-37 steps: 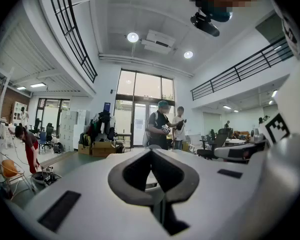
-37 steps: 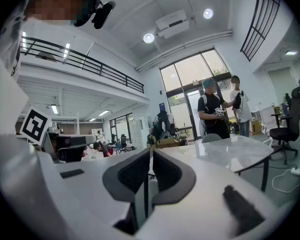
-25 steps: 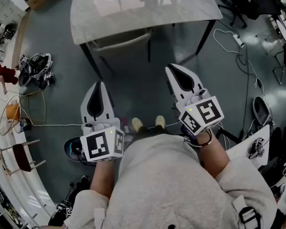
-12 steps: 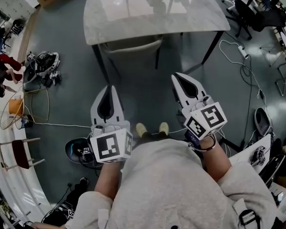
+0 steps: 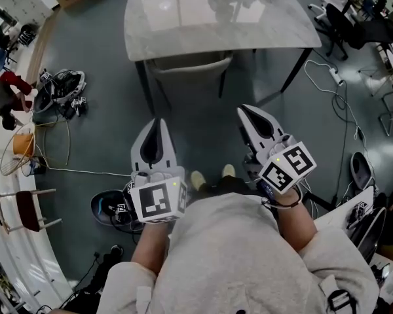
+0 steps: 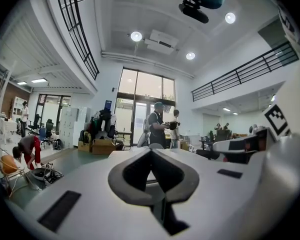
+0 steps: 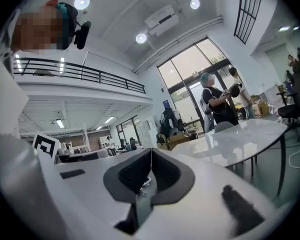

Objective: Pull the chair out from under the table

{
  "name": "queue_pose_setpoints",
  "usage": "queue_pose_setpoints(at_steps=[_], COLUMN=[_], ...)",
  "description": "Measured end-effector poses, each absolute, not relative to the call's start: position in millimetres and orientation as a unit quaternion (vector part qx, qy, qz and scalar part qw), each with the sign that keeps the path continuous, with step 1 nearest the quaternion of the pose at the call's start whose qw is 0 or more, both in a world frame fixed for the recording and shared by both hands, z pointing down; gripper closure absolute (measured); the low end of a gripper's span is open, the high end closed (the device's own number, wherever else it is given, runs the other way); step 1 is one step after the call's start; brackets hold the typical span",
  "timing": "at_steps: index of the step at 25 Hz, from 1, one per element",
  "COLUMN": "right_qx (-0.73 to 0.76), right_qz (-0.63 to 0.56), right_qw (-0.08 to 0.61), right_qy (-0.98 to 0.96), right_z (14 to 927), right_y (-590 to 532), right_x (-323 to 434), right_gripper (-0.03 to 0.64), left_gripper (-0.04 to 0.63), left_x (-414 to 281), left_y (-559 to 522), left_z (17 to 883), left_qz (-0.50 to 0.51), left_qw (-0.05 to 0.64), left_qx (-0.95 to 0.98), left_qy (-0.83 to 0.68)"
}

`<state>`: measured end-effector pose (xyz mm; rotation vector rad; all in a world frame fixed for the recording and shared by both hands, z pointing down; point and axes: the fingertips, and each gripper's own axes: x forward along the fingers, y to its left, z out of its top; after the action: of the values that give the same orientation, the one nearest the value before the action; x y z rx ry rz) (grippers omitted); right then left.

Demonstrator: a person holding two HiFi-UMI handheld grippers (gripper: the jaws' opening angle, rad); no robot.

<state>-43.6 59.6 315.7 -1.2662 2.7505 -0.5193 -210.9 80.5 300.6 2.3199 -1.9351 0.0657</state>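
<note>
I stepped closer: the chair (image 5: 190, 67) under the table (image 5: 216, 12) is nearer my left gripper (image 5: 158, 122) and right gripper (image 5: 242, 109), both closed, empty; pulling not yet begun.

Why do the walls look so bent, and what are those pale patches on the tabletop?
Head view: the pale patches are glare, light reflecting off the glossy table. Left gripper view and right gripper view: a wide-angle lens bows the railings and walls and leaves the corners black.
</note>
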Motion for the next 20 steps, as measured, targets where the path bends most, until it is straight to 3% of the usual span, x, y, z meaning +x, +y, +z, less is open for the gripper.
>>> queue_pose_setpoints(at_steps=[20], right_qx=[-0.400], right_qz=[-0.104], right_qw=[-0.018], right_qy=[0.910], right_z=[326.5], right_y=[15.1], right_x=[-41.8], right_gripper=[0.589], left_gripper=[0.580], left_x=[-200.0], left_y=[27.8], left_z=[309.4], left_qz=[0.004], left_qw=[0.084], left_qx=[0.779], left_qy=[-0.621])
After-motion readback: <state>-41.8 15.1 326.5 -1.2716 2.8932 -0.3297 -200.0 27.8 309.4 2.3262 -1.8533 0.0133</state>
